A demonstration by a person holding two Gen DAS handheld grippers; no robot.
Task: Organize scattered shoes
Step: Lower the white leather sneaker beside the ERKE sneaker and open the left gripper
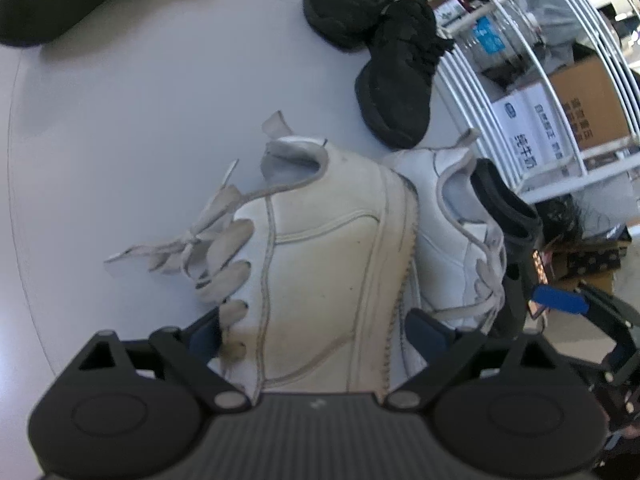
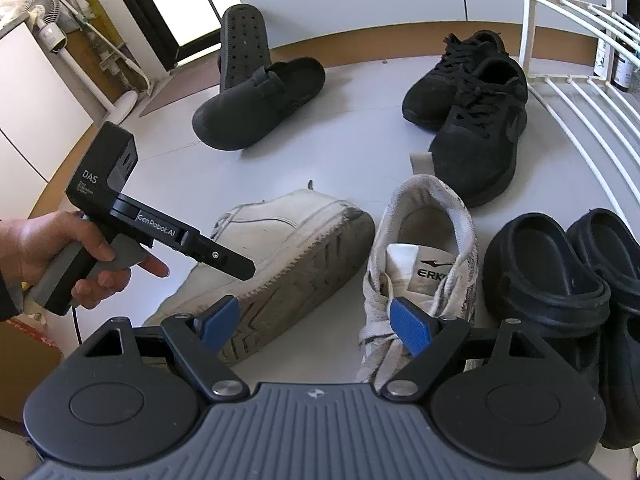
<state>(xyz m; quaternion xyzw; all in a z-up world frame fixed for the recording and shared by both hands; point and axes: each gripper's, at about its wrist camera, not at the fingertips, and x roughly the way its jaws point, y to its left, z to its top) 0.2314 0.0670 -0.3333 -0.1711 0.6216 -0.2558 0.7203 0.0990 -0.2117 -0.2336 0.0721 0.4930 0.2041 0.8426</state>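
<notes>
left tool (image 1: pixel 312 328): jaws wide, straddling white sneaker on its side (image 1: pixel 320 264); pads don't look pressed on it
right tool (image 2: pixel 316 324): jaws wide, holding nothing, above upright white sneaker (image 2: pixel 424 256)
done: black clogs (image 2: pixel 560 280) paired at right; black sneakers (image 2: pixel 472 108) side by side
left: white pair unaligned, one tipped sole-out; far black slippers (image 2: pixel 256 92), one leaning up
surface: pale grey floor (image 2: pixel 320 160), white wire rack (image 2: pixel 580 92) at right
room: fan, window, boxes behind

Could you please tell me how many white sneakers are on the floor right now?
2. One white sneaker lies tipped on its side, sole showing, beside the left gripper. The other stands upright just right of it, next to the black clogs. None seems hidden.
</notes>
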